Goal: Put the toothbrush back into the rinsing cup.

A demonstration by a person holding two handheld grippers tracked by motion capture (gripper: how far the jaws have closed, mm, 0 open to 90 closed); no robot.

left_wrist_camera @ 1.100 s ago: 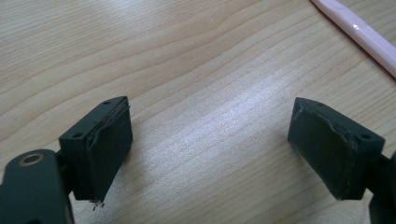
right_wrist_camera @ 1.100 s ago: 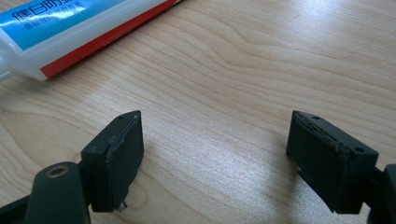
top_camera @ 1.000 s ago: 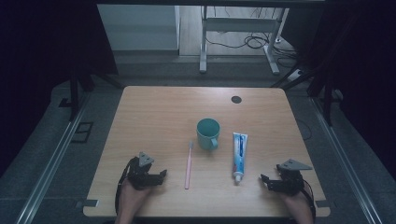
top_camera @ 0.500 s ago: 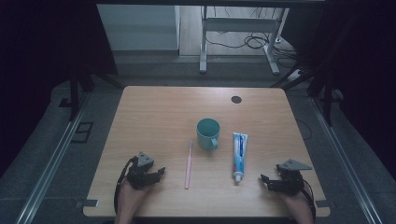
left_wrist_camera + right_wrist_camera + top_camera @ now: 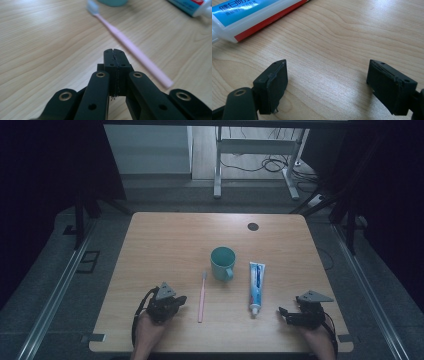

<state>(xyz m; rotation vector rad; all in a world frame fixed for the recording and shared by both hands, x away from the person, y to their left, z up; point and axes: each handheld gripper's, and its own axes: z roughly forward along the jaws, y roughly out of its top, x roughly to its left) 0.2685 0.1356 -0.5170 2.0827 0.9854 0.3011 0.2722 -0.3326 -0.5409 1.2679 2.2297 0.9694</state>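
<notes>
Holding my left gripper [image 5: 115, 51] just short of the pink toothbrush [image 5: 130, 46], jaws just snapped together on nothing, brush lying slightly ahead to their right, while my right gripper [image 5: 327, 82] sits wide open near the toothpaste [image 5: 249, 17].

A lab-like recording booth is suggested: a wooden worktop [image 5: 165, 250] is ringed by black curtains [image 5: 45, 175], metal floor rails [image 5: 55, 295] are laid at left and right, and cables [image 5: 265, 164] are strewn on the far floor beneath a metal frame [image 5: 255, 150].
</notes>
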